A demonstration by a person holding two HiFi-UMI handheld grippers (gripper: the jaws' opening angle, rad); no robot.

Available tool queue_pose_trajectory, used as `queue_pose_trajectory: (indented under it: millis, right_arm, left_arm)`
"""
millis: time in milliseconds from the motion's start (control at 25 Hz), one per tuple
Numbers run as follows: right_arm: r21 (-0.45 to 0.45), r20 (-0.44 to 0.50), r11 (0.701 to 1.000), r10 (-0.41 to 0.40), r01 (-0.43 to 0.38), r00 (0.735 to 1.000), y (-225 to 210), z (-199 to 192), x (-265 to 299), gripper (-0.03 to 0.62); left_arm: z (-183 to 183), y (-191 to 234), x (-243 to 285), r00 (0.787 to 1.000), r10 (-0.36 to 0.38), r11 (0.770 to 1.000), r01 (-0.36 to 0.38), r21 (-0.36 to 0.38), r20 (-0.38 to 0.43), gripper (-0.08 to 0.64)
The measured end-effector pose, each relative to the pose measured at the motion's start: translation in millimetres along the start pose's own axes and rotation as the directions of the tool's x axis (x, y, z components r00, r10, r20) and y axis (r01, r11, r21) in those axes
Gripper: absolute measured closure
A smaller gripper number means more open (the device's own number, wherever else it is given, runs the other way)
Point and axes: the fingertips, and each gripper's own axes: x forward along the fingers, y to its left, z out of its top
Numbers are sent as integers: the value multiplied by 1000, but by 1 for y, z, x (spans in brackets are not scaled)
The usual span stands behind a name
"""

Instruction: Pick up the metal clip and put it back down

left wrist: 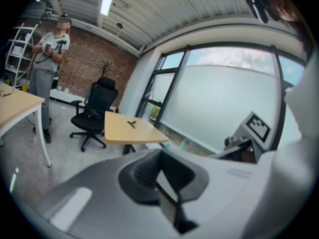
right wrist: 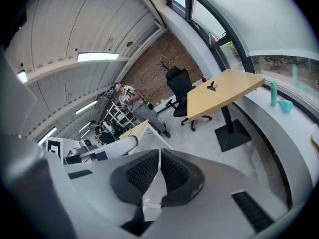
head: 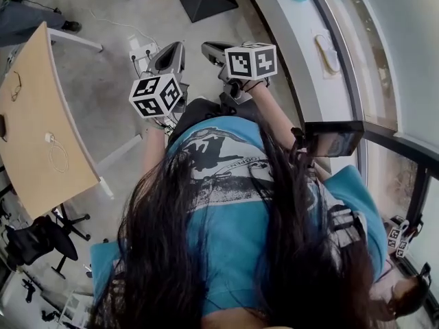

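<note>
Faintly, the metal clip (left wrist: 131, 124) shows as a small dark shape, too far off to make out in detail. It lies on a pale wooden tabletop (left wrist: 142, 133) with a black pedestal base (right wrist: 234, 133), well apart from both tools. The left tool (left wrist: 160, 156) and right tool (right wrist: 159, 156) each have ribbed black pads (right wrist: 143, 171) pressed together on nothing, and long dark hair (head: 158, 252) hides much of the head view.

Wooden table (head: 41, 101), black office chair (left wrist: 93, 114)
</note>
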Motion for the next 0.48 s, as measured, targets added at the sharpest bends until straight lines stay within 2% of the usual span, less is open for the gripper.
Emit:
queue_pose_trajectory:
  millis: [480]
  right_arm:
    - [-15, 1, 1000, -4, 4, 1000, 7, -8, -2, 565]
  left_arm:
    - [-2, 3, -16, 1000, 12, 1000, -12, 6, 20, 557]
